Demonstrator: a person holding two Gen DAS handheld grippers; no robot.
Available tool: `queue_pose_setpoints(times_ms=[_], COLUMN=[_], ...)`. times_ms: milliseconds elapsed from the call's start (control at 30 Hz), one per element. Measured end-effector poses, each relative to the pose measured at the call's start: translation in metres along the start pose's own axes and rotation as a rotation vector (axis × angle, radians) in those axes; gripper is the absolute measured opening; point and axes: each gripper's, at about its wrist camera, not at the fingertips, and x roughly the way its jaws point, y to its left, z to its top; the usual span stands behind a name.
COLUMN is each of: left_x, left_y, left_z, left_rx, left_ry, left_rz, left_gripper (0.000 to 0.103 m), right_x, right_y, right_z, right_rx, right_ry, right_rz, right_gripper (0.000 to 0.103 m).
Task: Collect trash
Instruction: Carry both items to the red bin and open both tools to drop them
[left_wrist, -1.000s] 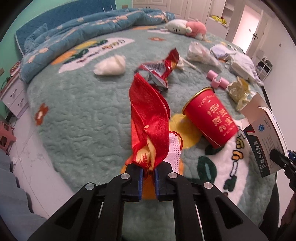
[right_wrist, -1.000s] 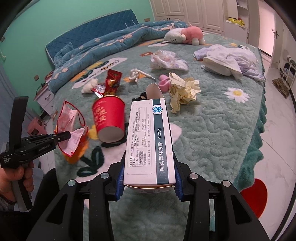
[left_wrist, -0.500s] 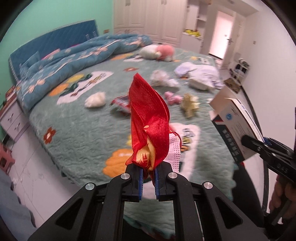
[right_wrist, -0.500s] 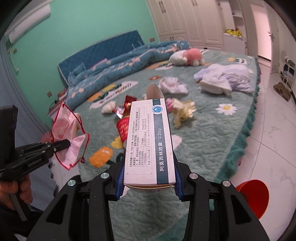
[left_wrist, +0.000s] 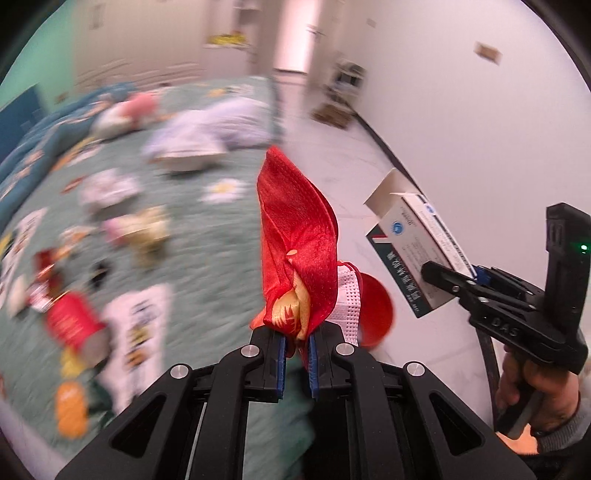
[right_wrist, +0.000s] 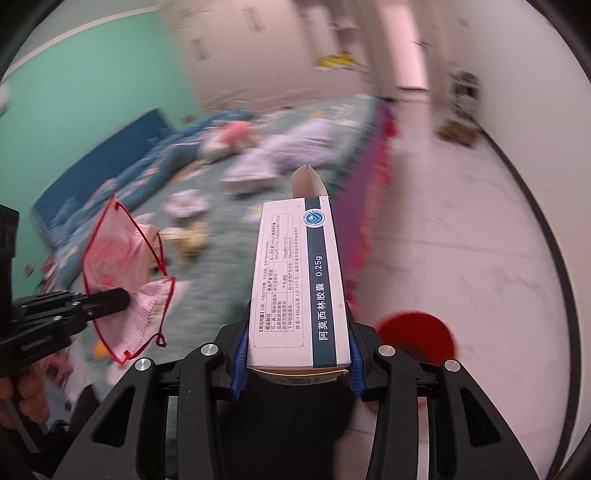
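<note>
Nearest to me, my left claw (left_wrist: 295, 345) is clamped tight on a red mask (left_wrist: 299, 236), which stands up from the jaws with its pink lining showing at one side. My right claw (right_wrist: 297, 363) is closed part-way on a medicine box (right_wrist: 299, 280), gripped by its long sides with the open flap pointing away from me. So I have two pieces of trash in hand and neither is dropped yet.

Just beyond both loads, on the white floor (right_wrist: 461, 240), sits a red bin (right_wrist: 415, 336). I judge it to be where these go. In the left view it is half hidden behind the mask; in the right view it lies to the right of the box, not under it. I see nothing between the claws and the bin.

Farther off, the bed (left_wrist: 207, 236) carries plenty more: a red cup (left_wrist: 74, 325) on its side, a crumpled yellowish wrapper (left_wrist: 147, 230), and red packets near the left edge, though blur hides the detail. A pile of pale clothes (left_wrist: 210, 133) and a pink plush toy (right_wrist: 236, 133) lie beyond; I would not count those as trash. Most of the job is left, by my reckoning.
</note>
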Motion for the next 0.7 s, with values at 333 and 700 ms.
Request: queue_pose_setpoints(times_ms=[333,700], left_x=[0.151,0.240], left_y=[-0.084,-0.115], left_z=[0.038,0.036], left_rx=[0.159,0.211], left_ry=[0.182,0.275], left_rz=[-0.183,-0.210], left_gripper=[0.011,0.061], right_x=[0.029,0.052], right_y=[-0.114,-0.168], right_z=[-0.020,-0.035], right_rx=[0.172,0.236], right_ry=[0.070,0.119], right_rz=[-0.179,-0.240], right_gripper=[0.042,0.042])
